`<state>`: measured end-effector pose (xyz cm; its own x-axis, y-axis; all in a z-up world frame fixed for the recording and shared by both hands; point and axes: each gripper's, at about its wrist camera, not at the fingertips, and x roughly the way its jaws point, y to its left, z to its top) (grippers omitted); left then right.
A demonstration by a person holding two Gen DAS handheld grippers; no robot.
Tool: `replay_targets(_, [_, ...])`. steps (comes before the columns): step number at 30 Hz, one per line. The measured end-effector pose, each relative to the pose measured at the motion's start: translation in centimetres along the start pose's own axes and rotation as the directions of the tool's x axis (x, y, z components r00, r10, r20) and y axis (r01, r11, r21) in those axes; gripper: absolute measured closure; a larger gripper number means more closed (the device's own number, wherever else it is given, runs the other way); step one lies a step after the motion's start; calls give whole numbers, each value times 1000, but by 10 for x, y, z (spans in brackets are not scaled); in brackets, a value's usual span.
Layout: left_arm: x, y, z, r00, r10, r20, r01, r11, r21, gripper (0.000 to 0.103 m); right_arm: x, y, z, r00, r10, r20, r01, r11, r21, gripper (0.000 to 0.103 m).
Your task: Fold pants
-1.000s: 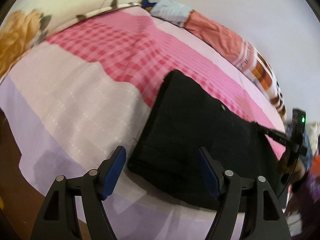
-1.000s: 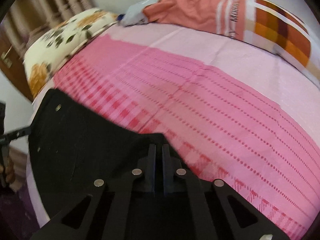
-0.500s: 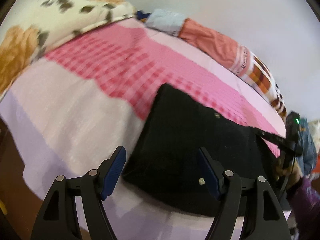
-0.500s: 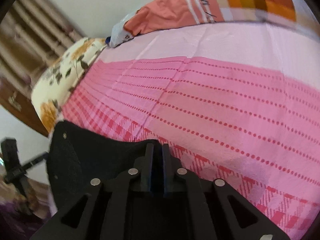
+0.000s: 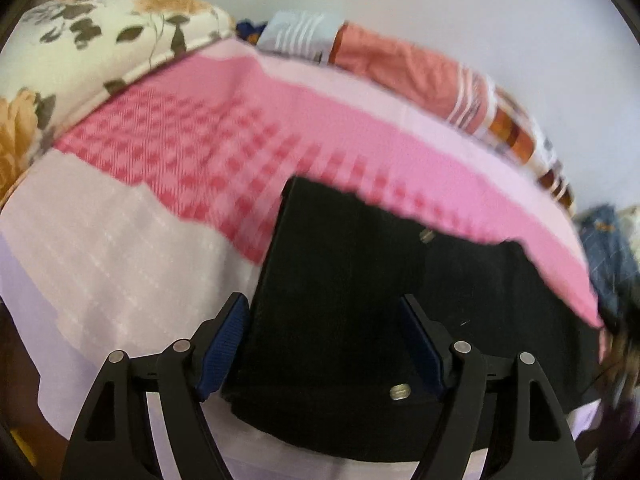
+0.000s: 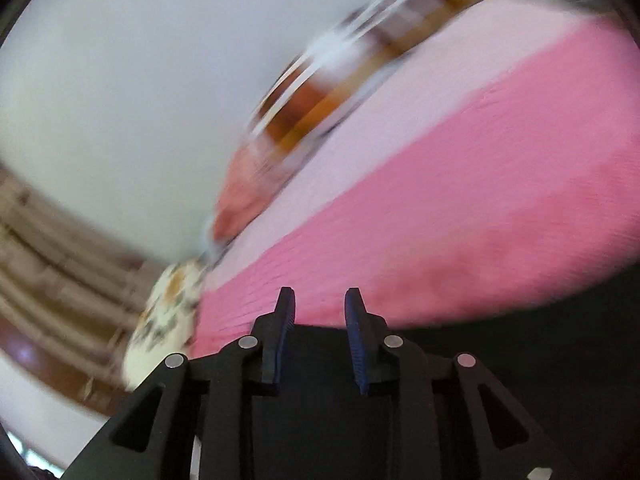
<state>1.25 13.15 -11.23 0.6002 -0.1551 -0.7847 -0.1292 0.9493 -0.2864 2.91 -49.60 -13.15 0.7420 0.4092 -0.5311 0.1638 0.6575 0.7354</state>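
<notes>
The black pants (image 5: pixel 360 300) lie folded flat on the pink bedsheet (image 5: pixel 208 152), near the bed's front edge. My left gripper (image 5: pixel 322 344) is open and empty, its blue-padded fingers straddling the near left corner of the pants just above them. My right gripper (image 6: pixel 320 320) is open with a narrow gap and holds nothing; black cloth (image 6: pixel 560 340) shows dark below and to its right. The right wrist view is tilted and blurred.
A floral pillow (image 5: pixel 80 52) lies at the far left of the bed. An orange patterned blanket (image 5: pixel 440 76) runs along the wall. Blue clothing (image 5: pixel 604 248) lies at the right edge. The lavender sheet edge (image 5: pixel 60 280) drops off at the left.
My right gripper has opened and let go of the pants, then swung up and tilted. My left gripper stayed open and moved in over the pants' corner.
</notes>
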Motion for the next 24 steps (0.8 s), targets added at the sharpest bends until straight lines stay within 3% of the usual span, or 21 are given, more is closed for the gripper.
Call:
replay_targets(1, [-5, -3, 2, 1000, -3, 15, 3, 1000, -2, 27, -34, -24, -5, 997, -65, 50, 63, 997, 43, 74])
replay_targets(4, [-13, -15, 2, 1000, -1, 26, 1, 1000, -2, 22, -127, -101, -22, 956, -257, 145, 224, 951, 212, 74])
replay_targets(5, [-14, -18, 1, 1000, -4, 28, 4, 1000, -6, 21, -157, -129, -32, 941, -291, 173, 233, 928, 292, 74])
replay_targets(8, [-17, -23, 1, 999, -21, 46, 21, 1000, -15, 18, -193, -173, -51, 938, -275, 210, 172, 898, 405, 74])
replay_targets(11, [-21, -29, 2, 998, -18, 59, 19, 1000, -12, 17, -193, -183, -61, 951, -212, 225, 107, 909, 403, 74])
replay_targets(19, [-36, -44, 3, 996, -44, 79, 43, 999, 13, 17, -180, -193, -72, 962, -159, 220, 52, 903, 427, 73])
replay_targets(24, [-38, -63, -3, 996, -48, 73, 41, 995, 89, 16, -173, -166, -70, 964, -151, 219, 82, 952, 295, 76])
